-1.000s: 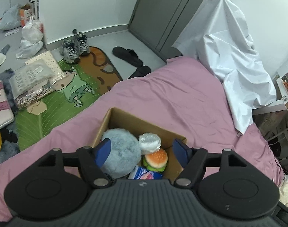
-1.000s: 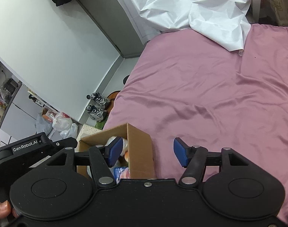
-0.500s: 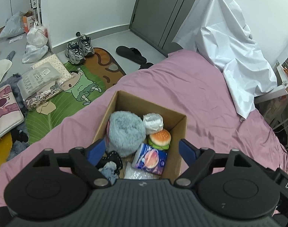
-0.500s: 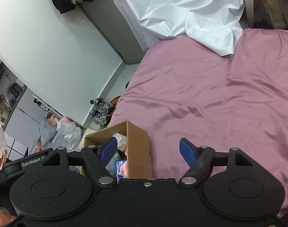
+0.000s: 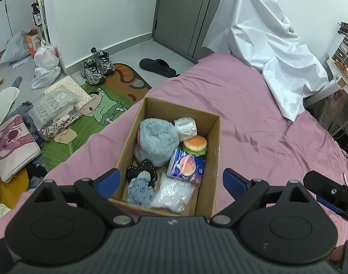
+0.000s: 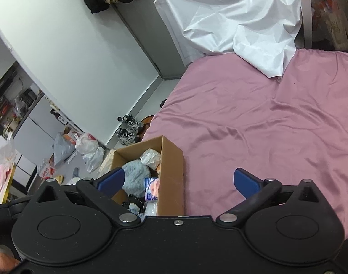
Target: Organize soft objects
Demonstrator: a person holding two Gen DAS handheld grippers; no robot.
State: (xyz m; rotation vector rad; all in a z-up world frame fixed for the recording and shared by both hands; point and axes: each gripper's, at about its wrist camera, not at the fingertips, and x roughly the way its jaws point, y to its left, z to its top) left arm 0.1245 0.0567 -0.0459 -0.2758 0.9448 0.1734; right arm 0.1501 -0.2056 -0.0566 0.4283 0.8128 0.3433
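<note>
A cardboard box (image 5: 212, 155) sits on the pink bed. It holds a fluffy grey plush (image 5: 156, 142), a toy burger (image 5: 195, 145), a white wrapped ball (image 5: 185, 126), a blue pouch (image 5: 186, 166), a small grey-and-black plush (image 5: 140, 183) and a clear bag (image 5: 172, 195). My left gripper (image 5: 171, 181) is open and empty, above the box's near end. My right gripper (image 6: 178, 180) is open and empty, just right of the box (image 6: 170, 166); its tip shows in the left wrist view (image 5: 329, 193).
The pink bed sheet (image 6: 253, 123) stretches right of the box. A white cloth (image 5: 265, 52) covers something at the bed's far end. Shoes (image 5: 97, 66), slippers (image 5: 158, 67), a cartoon mat (image 5: 100, 107), bags and a pillow lie on the floor at left.
Both grippers have drawn back and up from the box, and their jaws have opened wider. More of the box's contents now show in the left wrist view.
</note>
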